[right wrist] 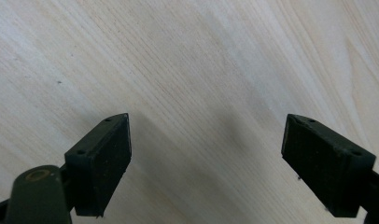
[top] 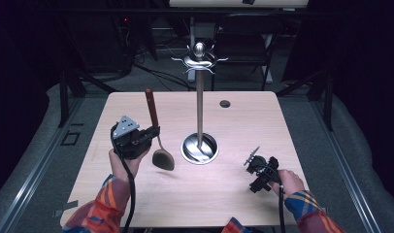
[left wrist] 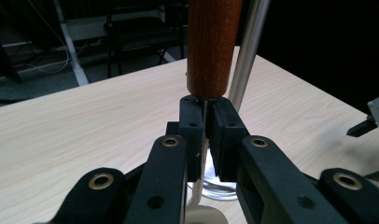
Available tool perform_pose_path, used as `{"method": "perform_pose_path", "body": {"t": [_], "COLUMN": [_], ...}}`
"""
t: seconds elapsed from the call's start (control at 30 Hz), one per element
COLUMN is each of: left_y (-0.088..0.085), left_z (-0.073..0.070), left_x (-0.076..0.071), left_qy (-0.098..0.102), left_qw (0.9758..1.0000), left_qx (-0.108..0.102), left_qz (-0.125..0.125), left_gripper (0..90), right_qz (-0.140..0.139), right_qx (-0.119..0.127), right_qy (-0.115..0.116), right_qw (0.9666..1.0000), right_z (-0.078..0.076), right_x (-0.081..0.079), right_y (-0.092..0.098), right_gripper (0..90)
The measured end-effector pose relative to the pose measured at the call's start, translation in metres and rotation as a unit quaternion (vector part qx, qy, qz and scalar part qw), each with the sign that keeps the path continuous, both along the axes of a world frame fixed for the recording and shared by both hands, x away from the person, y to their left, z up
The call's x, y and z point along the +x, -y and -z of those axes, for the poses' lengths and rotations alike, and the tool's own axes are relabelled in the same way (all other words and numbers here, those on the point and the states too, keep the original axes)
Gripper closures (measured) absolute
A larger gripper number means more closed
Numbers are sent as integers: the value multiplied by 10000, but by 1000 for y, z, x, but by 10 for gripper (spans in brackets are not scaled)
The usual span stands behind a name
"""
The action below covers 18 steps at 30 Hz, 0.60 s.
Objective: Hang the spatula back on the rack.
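Left gripper [top: 149,133] raised above the left half of the tabletop [top: 137,194], jaws clenched on the thin metal shank of a ladle [top: 157,141], just below its reddish wooden handle [left wrist: 212,44]. Handle tilted up and away toward the far side, bowl [top: 163,159] hanging low over the wood near the front, a shadow beneath it. Seen along the left gripper, black pads [left wrist: 193,126] pressed on either side of the shank, handle rising straight above them.

Just right of the ladle, a utensil stand: round shiny base [top: 199,148] resting mid-tabletop, slim metal pole [top: 200,104] upright from it, a crown of curved hooks [top: 199,60] with a ball knob at the top. Pole close behind the wooden handle in the left gripper view, near but apart. Base near the ladle bowl, not touching.

Right gripper [top: 254,171] low over the right front of the tabletop, well apart from the stand, held in a hand [top: 288,182] with a plaid sleeve. Jaws released, spread wide, nothing but bare wood grain between them in the right gripper view [right wrist: 206,154].

A small dark round hole [top: 225,103] in the far right part of the tabletop. Beyond the far edge, dark floor, cables and a chair frame.
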<state>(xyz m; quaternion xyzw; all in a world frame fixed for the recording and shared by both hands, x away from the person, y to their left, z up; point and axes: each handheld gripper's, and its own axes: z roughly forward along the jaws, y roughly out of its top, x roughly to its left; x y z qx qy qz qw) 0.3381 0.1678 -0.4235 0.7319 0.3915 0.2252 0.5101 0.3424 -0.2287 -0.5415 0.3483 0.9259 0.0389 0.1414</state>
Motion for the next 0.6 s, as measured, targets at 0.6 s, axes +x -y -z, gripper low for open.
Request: {"method": "perform_pose_path", "body": {"t": [0.6], "left_y": [27], "left_z": [-22], "left_x": [-1], "left_qy": [354], "left_qw": [9986], "left_qx": [64], "left_qz": [375], "left_gripper": [840], "right_qz": [16], "right_qx": [-40], "right_qy": [2], "right_qw": [10000], "right_z": [0], "right_x": [-2], "right_y": [4], "right_gripper": [156]}}
